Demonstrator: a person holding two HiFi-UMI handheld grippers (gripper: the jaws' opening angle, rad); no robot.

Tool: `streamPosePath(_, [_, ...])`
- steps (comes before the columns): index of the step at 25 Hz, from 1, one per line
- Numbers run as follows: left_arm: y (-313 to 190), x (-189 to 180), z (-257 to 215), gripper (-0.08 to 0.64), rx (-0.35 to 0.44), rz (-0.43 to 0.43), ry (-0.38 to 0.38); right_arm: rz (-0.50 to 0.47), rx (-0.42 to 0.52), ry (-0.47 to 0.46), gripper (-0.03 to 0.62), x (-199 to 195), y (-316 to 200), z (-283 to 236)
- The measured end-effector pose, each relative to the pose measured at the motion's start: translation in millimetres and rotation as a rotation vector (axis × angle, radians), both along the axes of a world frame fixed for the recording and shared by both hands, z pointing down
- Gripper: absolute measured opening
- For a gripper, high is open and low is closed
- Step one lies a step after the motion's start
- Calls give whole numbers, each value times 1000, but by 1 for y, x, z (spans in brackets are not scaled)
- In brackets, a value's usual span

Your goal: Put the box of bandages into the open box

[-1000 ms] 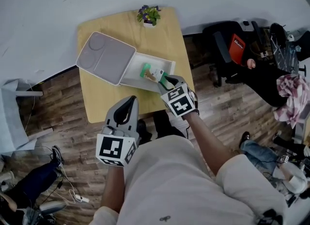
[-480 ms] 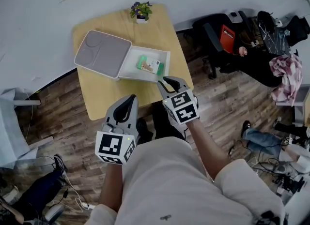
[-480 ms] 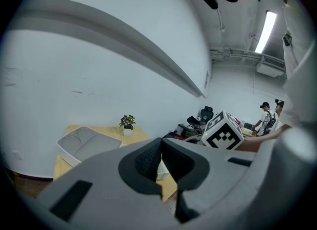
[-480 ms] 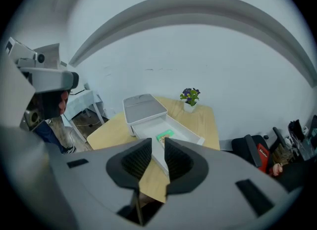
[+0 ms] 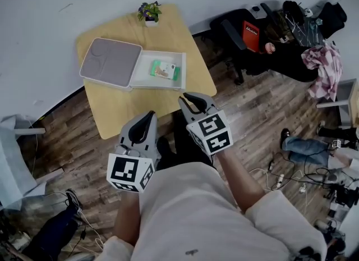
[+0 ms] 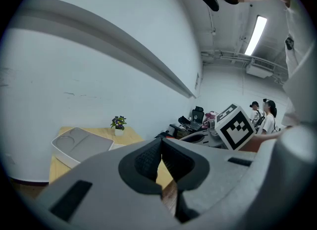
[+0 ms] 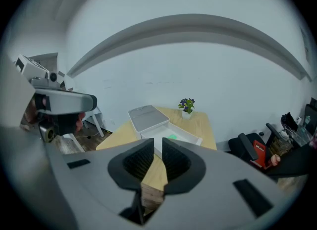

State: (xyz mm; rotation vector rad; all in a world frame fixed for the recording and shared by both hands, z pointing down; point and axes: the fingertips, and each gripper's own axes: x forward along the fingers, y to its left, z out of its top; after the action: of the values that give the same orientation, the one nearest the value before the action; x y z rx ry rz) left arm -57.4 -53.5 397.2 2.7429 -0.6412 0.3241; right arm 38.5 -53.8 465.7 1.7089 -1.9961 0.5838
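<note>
The person wears a pale off-white, short-sleeved T-shirt point(image 5: 190, 215) with loose sleeves point(image 5: 275, 205). Each hand carries a light-grey moulded plastic tool: the left hand-held gripper point(image 5: 149, 117) and the right hand-held gripper point(image 5: 189, 99). Each has two curved jaws lined with black ribbed pads point(image 7: 137, 161). Each also bears a cube point(image 5: 130, 173) printed with black-and-white square markers at its rear. The right one's jaws have just been closing, with nothing between them.

A light wooden desk point(image 5: 120, 108) stands on a wood-plank floor point(image 5: 73, 142), its far side by a pale wall. At the far edge sits a small potted plant point(image 5: 148, 13) with purple flowers. Nearer lies a white open box point(image 5: 162, 54), with its grey lid point(image 5: 109, 63) laid flat on the left and touching it.
</note>
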Motion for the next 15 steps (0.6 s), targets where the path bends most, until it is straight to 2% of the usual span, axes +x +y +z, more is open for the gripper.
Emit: streamPosePath(15, [10,7,-9,5,26,54,10,36,175,-79,26,-13,31,-53])
